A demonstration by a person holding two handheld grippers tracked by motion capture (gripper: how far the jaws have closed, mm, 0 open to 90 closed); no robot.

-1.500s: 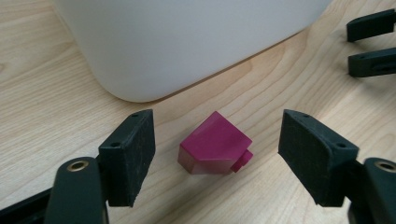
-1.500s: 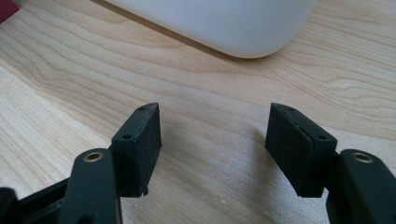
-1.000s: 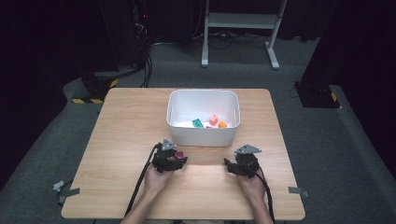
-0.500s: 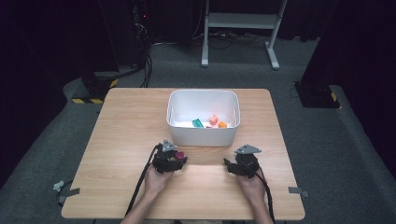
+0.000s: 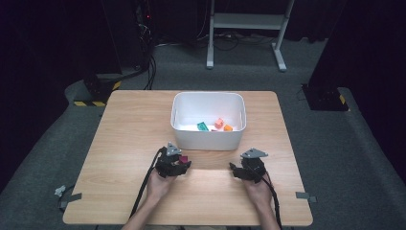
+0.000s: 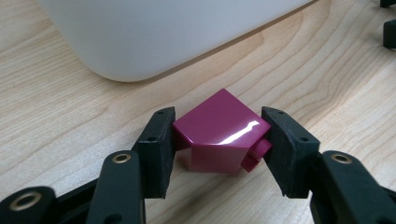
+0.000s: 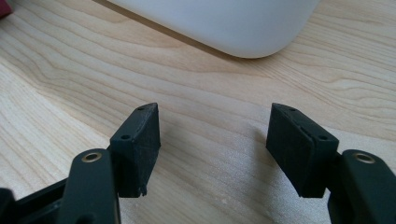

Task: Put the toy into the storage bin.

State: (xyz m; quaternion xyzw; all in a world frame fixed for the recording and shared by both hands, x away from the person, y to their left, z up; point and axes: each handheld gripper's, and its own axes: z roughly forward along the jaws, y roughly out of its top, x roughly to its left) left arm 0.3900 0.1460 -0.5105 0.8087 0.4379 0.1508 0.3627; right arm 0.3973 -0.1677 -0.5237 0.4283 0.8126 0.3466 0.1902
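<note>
Magenta toy brick (image 6: 219, 133) sits on the wooden table (image 5: 129, 124), just before the white bin (image 5: 208, 139); we find the left gripper (image 6: 217, 140) clamped on it, its jaws having just been closing. Right gripper (image 7: 215, 147) stands open, holding nothing.

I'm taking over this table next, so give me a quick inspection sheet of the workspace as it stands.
Surface: wooden table, bare light wood, no spills seen.
Job's things: magenta block on the table in front of the white bin; the bin holds a green piece, a pink piece and an orange piece.
Clutter: nothing seen.
Grippers: left claw has just been closing, its pads now against both sides of the block; right claw open, nothing between its pads.
Cables: one black cable trails from each claw toward the near table edge.
Surroundings: dark room, grey floor, white stand behind the table.
</note>
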